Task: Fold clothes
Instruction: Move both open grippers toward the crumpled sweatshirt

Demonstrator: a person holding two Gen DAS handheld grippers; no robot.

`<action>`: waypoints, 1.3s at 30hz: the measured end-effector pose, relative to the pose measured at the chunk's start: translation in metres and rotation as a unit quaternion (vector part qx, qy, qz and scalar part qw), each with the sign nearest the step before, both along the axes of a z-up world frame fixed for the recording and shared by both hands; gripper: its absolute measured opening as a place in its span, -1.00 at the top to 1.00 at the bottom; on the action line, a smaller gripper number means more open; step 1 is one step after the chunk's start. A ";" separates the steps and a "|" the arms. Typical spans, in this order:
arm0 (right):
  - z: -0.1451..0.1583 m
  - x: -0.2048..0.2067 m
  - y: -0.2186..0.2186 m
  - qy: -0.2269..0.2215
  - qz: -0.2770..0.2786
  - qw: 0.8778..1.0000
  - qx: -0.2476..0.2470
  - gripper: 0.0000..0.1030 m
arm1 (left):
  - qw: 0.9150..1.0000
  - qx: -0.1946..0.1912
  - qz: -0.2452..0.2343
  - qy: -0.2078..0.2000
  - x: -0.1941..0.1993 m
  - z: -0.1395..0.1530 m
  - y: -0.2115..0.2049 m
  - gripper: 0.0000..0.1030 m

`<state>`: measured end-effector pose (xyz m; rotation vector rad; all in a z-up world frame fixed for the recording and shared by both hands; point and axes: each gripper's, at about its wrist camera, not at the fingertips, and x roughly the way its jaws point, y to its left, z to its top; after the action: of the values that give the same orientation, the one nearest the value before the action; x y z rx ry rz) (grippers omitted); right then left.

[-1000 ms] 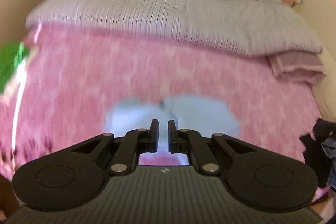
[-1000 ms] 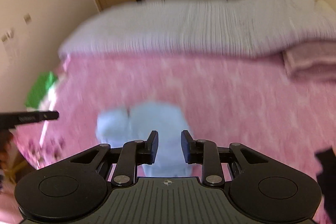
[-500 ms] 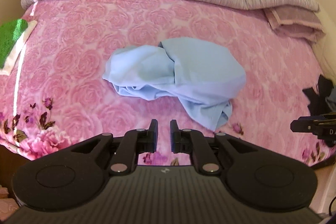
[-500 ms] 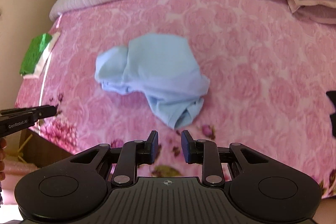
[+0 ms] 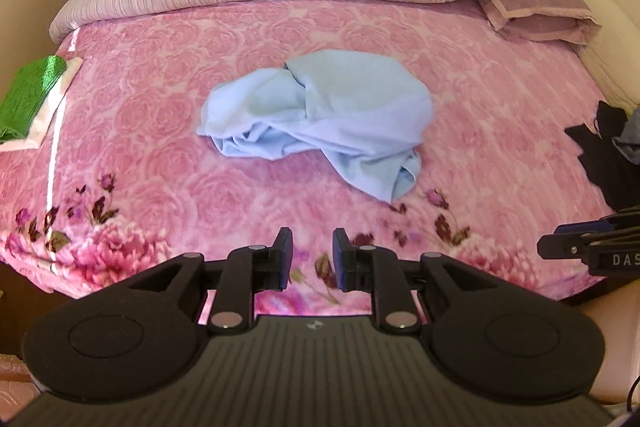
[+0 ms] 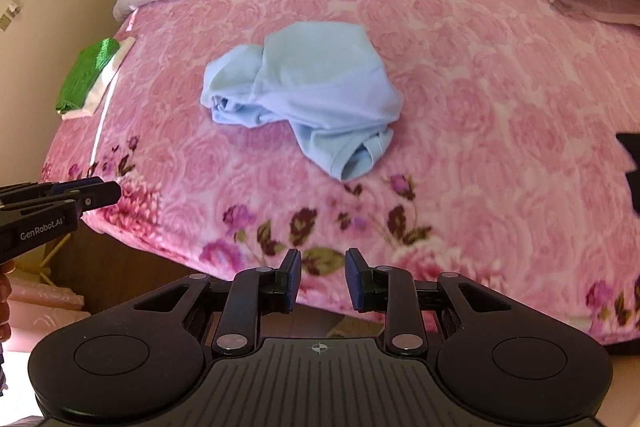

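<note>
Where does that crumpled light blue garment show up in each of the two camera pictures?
Left wrist view: the crumpled light blue garment lies just above picture centre on the pink rose-patterned blanket.
Right wrist view: it sits upper centre, slightly left.
Shared landmark: the folded green cloth at the bed's left edge, left of the garment in both.

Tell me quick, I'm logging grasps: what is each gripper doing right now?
Left gripper: jaws opening, nothing between them.
Right gripper: open, empty.
Blue garment lies untouched on the bed.
</note>
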<state>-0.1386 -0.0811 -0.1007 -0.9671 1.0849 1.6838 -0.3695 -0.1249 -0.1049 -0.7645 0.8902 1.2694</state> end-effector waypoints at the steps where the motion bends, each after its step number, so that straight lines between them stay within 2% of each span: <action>1: 0.000 0.001 -0.006 0.000 0.001 1.000 0.001 0.45 | 1.000 0.001 0.001 0.001 0.001 0.001 -0.007 0.67; 11: 0.008 0.016 -0.052 0.013 -0.002 1.000 0.010 0.45 | 1.000 0.012 0.005 0.016 0.008 0.015 -0.054 0.65; 17: 0.020 0.028 -0.057 0.018 -0.019 0.999 0.032 0.45 | 1.000 0.025 -0.001 0.019 0.012 0.026 -0.059 0.58; 23: 0.019 0.036 -0.047 0.021 -0.038 0.998 0.040 0.45 | 0.999 0.031 0.021 0.019 -0.009 0.026 -0.052 0.57; 32: 0.004 0.035 -0.013 0.013 -0.084 0.996 0.037 0.44 | 0.997 0.038 0.071 0.007 -0.089 0.015 -0.009 0.49; 35: -0.007 0.031 0.006 0.018 -0.117 0.992 0.031 0.37 | 0.997 0.037 0.070 -0.003 -0.114 0.006 0.020 0.47; 39: -0.024 0.010 0.036 0.008 -0.158 0.987 0.016 0.24 | 0.998 0.029 0.045 -0.019 -0.145 -0.013 0.076 0.45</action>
<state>-0.1282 -0.0453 -0.1246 -0.7194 1.1521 1.4458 -0.5149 -0.0493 -0.1180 -0.7873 0.7936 1.3492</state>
